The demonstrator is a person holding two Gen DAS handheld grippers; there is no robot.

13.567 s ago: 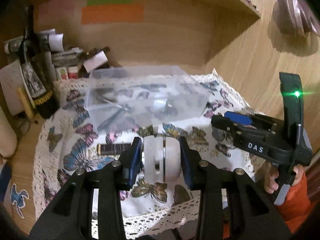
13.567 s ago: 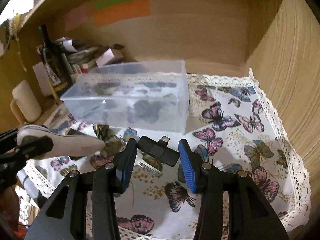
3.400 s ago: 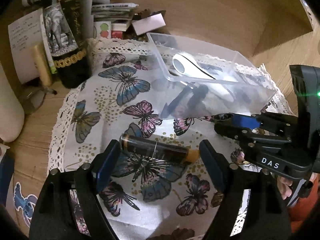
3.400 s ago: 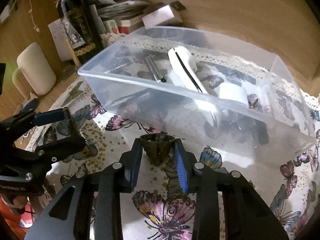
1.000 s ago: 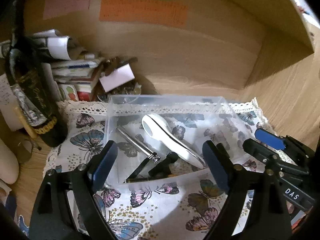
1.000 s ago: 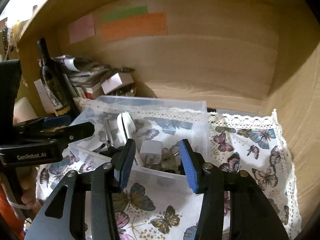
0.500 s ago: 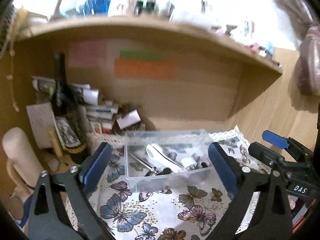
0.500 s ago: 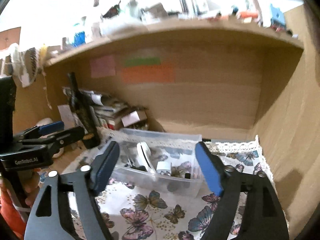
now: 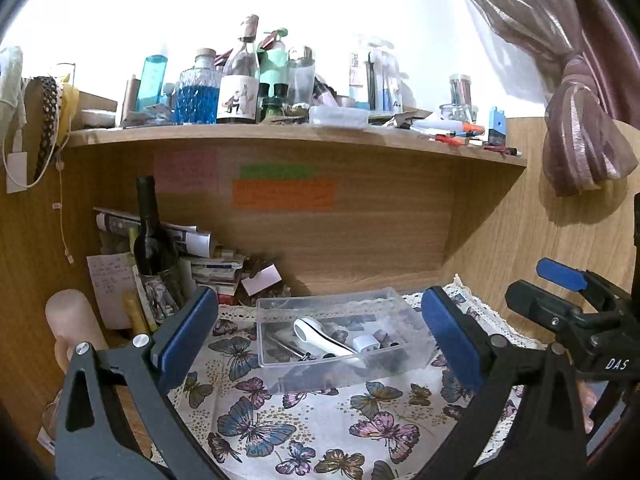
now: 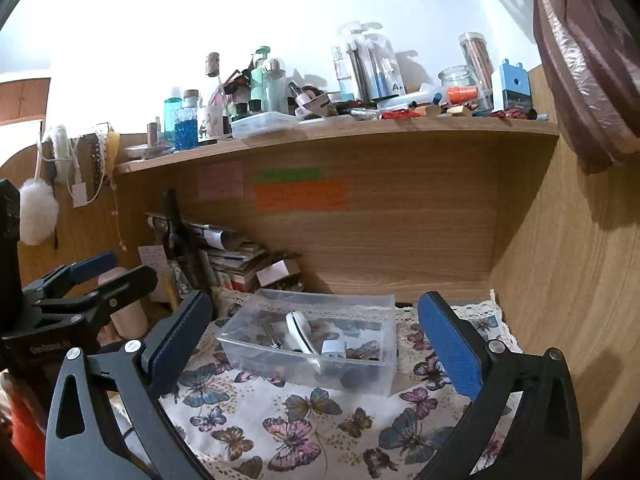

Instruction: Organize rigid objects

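Observation:
A clear plastic bin [image 9: 412, 354] stands on the butterfly cloth [image 9: 320, 432] in the desk alcove. It holds a white handle-shaped tool [image 9: 320, 338], a white charger block [image 9: 366, 343], a metal tool and several dark items. The bin also shows in the right wrist view [image 10: 384, 372]. My left gripper [image 9: 320, 336] is open and empty, well back from the bin. My right gripper [image 10: 316, 336] is open and empty too. Each gripper shows in the other's view, the right one [image 9: 576, 320] and the left one [image 10: 80, 292].
A dark wine bottle [image 9: 150, 236], stacked papers and small boxes [image 9: 216, 268] crowd the back left corner. A pale mug [image 9: 74, 328] stands at the left. A cluttered shelf [image 9: 280, 132] runs overhead. A wooden wall [image 10: 560, 280] closes the right side.
Both grippers have drawn back and up from the bin, and the view has widened to take in the upper shelf. Both stay open and empty.

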